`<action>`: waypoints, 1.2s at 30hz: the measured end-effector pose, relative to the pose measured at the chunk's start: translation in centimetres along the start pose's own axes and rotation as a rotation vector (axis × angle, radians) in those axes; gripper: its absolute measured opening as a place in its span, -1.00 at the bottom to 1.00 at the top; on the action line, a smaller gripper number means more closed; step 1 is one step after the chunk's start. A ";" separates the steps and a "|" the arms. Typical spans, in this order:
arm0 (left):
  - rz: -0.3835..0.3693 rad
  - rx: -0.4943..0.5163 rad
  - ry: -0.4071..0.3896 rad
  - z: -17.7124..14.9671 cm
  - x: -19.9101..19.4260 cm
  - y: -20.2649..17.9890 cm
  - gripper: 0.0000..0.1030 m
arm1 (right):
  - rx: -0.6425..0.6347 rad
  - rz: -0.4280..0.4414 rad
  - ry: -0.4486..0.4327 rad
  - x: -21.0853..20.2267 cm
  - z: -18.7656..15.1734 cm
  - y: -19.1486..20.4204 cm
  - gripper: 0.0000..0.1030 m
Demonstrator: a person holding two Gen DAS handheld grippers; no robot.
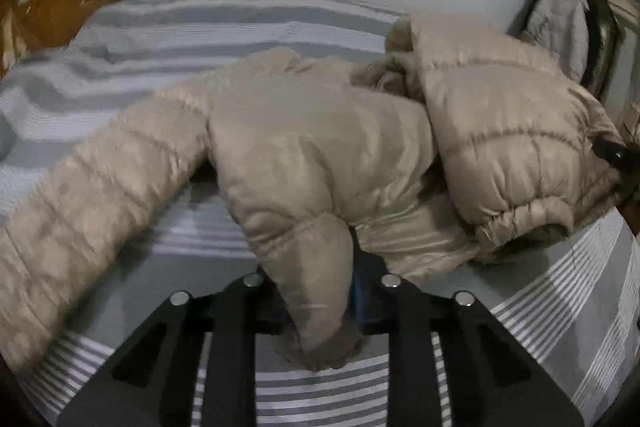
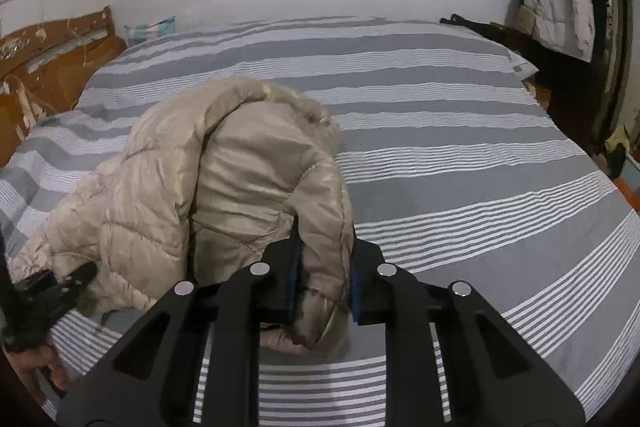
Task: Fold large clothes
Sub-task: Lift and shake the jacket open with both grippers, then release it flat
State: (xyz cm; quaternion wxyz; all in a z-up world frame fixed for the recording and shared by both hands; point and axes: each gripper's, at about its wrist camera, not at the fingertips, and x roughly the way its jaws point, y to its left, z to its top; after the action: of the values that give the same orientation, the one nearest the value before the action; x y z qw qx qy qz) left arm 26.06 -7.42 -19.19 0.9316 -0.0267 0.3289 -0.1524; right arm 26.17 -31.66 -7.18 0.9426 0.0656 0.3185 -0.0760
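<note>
Gripping the beige puffer jacket [image 1: 320,147] at six o'clock, the left gripper [image 1: 320,291] and right gripper [image 2: 324,283] each pinch its edge, probably to carry a fold across the striped bed [image 2: 460,155].

No readable text, label, brand, number or sign is showing in either wrist view. The puffy beige quilted jacket [image 1: 320,155], the grey-and-white striped bed sheet [image 2: 460,163] and the pale padded coat hanging by the dark wardrobe [image 2: 556,3] are displaying no legible markings, and the scuffed brown wooden headboard [image 2: 52,59] is carrying only worn patches, not letters.
</note>
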 end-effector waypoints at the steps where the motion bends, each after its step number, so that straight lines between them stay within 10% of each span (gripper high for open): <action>1: -0.002 0.015 -0.010 0.5 -0.7 0.1 -0.62 | 0.024 0.000 0.002 -0.1 0.3 -0.9 -0.68; 10: 0.051 0.118 -0.045 0.6 -10.8 2.7 -0.58 | 0.090 -0.102 0.068 -3.3 -1.9 -8.7 -0.83; 14: 0.056 0.104 0.005 -3.2 -10.2 4.1 0.02 | 0.083 -0.185 0.172 -2.7 -6.4 -10.7 -0.90; 18: 0.119 0.072 -0.090 -4.4 -13.6 4.6 0.59 | 0.065 -0.186 0.072 -6.3 -7.3 -8.8 0.94; 25: 0.238 0.023 -0.159 -3.7 -15.7 5.6 0.77 | -0.039 0.082 0.024 -7.4 -7.5 3.5 0.94; 31: 0.241 -0.007 -0.162 -3.4 -16.1 6.2 0.77 | -0.201 0.074 0.115 -1.4 -9.9 9.5 0.87; 32: 0.240 -0.002 -0.164 -3.3 -16.0 6.2 0.77 | -0.205 0.047 0.143 -0.1 -10.0 9.4 0.36; 36: 0.250 0.028 -0.166 -2.8 -15.1 6.2 0.77 | -0.182 0.018 0.083 0.1 -6.6 7.6 -0.49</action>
State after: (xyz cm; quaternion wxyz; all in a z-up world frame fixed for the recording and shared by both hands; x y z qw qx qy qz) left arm 14.85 3.21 -13.22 0.9676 0.0147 0.2491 -0.0371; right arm 23.75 -23.09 -11.87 0.9313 -0.0144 0.3623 -0.0354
